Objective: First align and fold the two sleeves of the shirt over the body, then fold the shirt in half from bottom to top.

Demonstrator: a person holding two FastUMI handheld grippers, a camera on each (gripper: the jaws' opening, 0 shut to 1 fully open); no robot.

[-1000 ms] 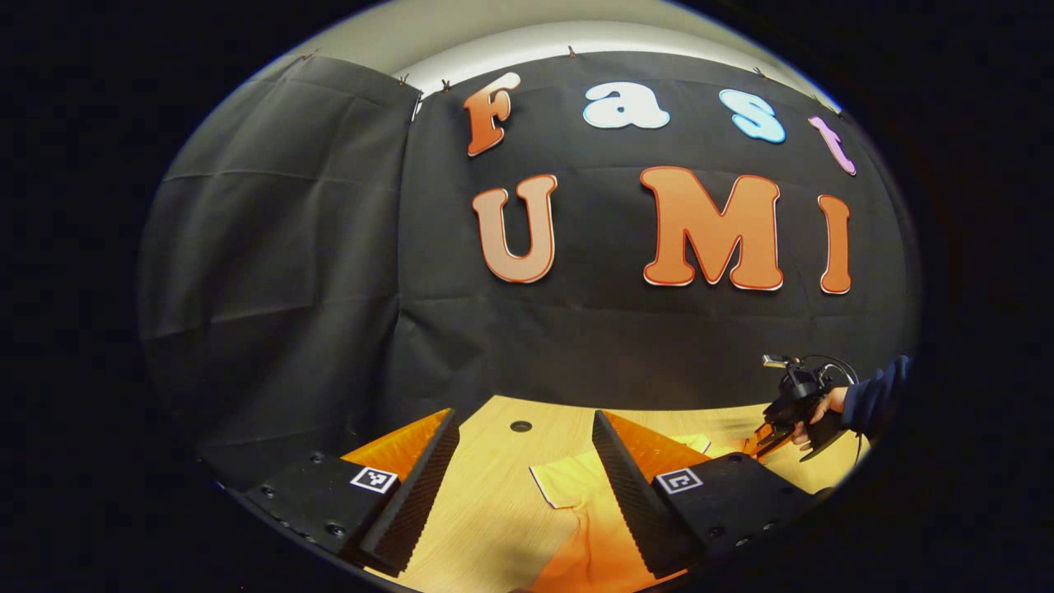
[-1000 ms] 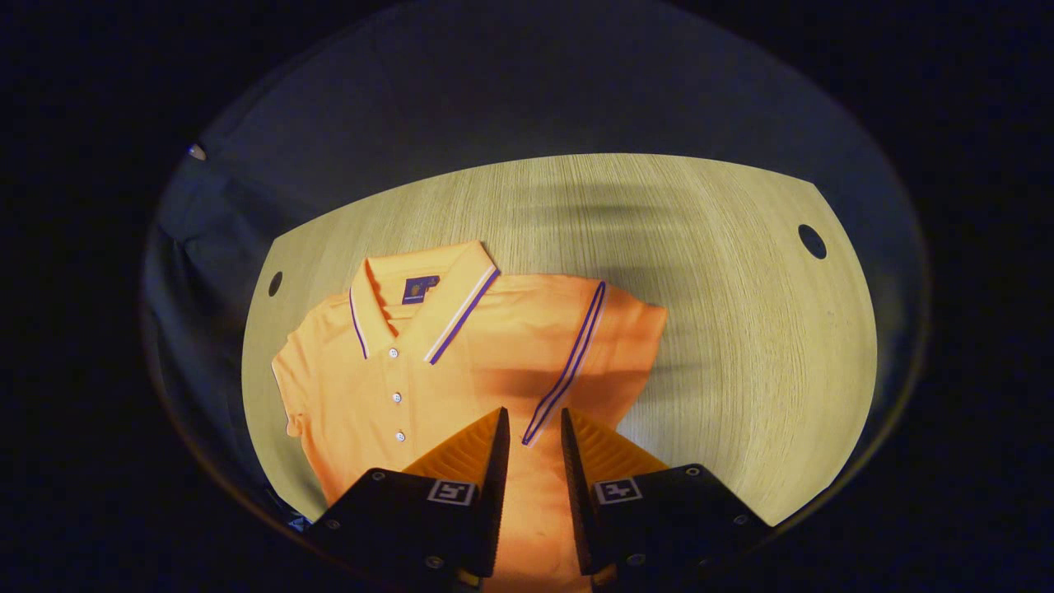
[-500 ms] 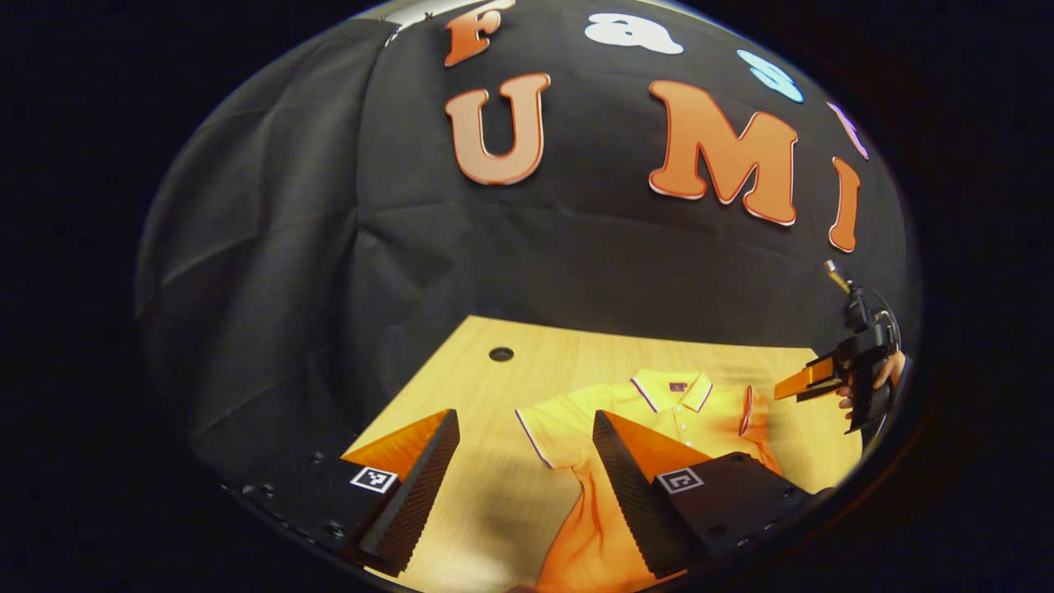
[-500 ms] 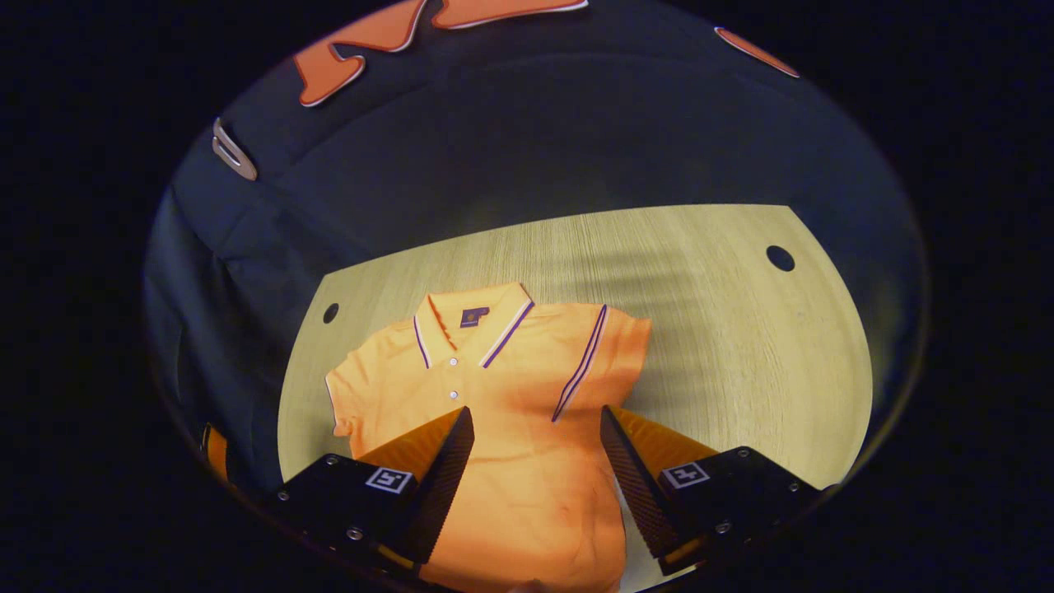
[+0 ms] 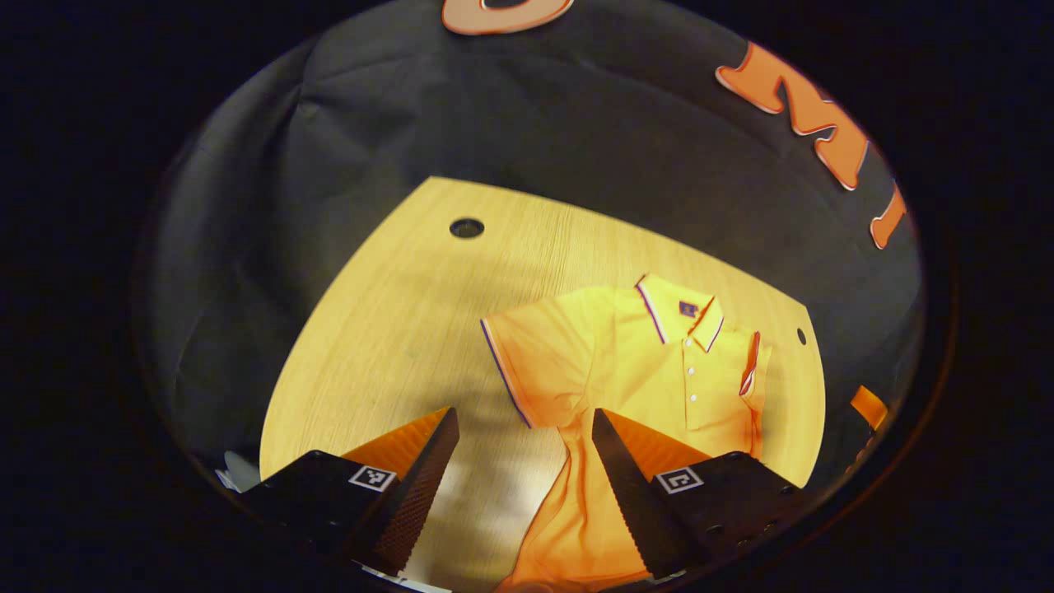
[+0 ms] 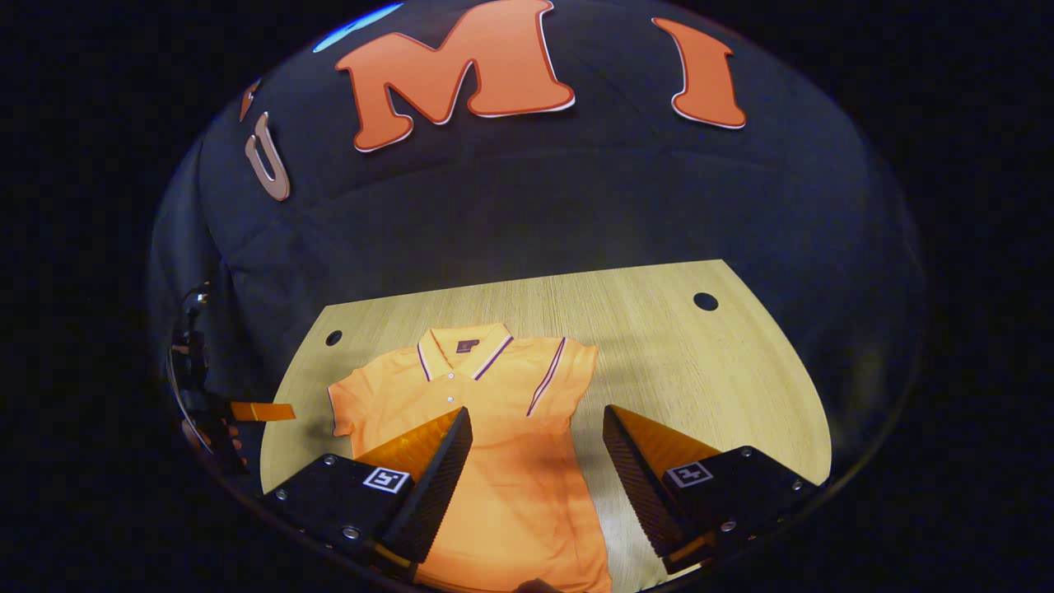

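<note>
An orange polo shirt (image 5: 626, 371) lies flat, buttons up, on the wooden table (image 5: 395, 329). One sleeve is folded over the body, its striped cuff (image 6: 547, 387) running down beside the collar (image 6: 461, 350). The other sleeve (image 5: 523, 362) is spread out flat on the wood. My left gripper (image 5: 523, 416) is open above the table, just short of that spread sleeve and the shirt's side. My right gripper (image 6: 537, 412) is open above the lower body of the shirt (image 6: 502, 461), holding nothing. The left gripper (image 6: 255, 410) and the hand holding it also appear far left in the right gripper view.
The table has round cable holes at its far corners (image 5: 467, 227) (image 6: 706, 301). Black cloth walls stand close behind and beside the table. Bare wood lies to the right of the shirt (image 6: 708, 371) in the right gripper view.
My right gripper opened wide and drew back from the folded sleeve. My left gripper tipped down toward the table, bringing the whole shirt into its view.
</note>
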